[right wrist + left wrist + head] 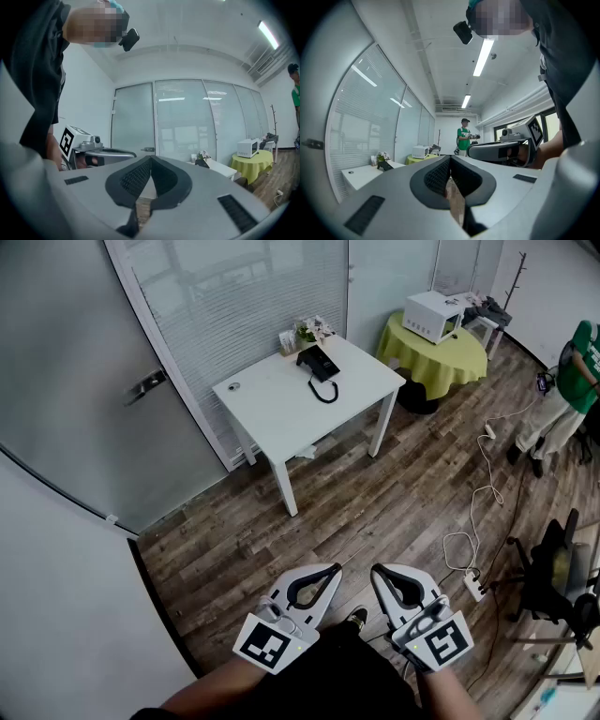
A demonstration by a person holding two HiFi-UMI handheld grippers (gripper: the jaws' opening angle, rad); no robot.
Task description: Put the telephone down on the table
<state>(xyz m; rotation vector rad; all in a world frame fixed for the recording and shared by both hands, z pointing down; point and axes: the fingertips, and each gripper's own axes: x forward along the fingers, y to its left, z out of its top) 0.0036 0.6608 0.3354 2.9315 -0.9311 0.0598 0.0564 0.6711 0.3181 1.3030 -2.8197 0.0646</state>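
Telephone (pixel 319 364) seemingly flat on table (pixel 281 413), far from left gripper (pixel 333 569), right gripper (pixel 376 571), fingers closed, empty.

Floor ahead: wood floor (pixel 375 493) is lying open between me and the white table (pixel 281 418).
Table front: the near top is giving me room to reach in.
Table back: the telephone (pixel 319 363) and a small plant (pixel 311 331) are crowding the far edge by the glass wall (pixel 253 296).
My right: cables (pixel 484 491), a power strip (pixel 475 587) and an office chair (pixel 548 573) are narrowing the floor.
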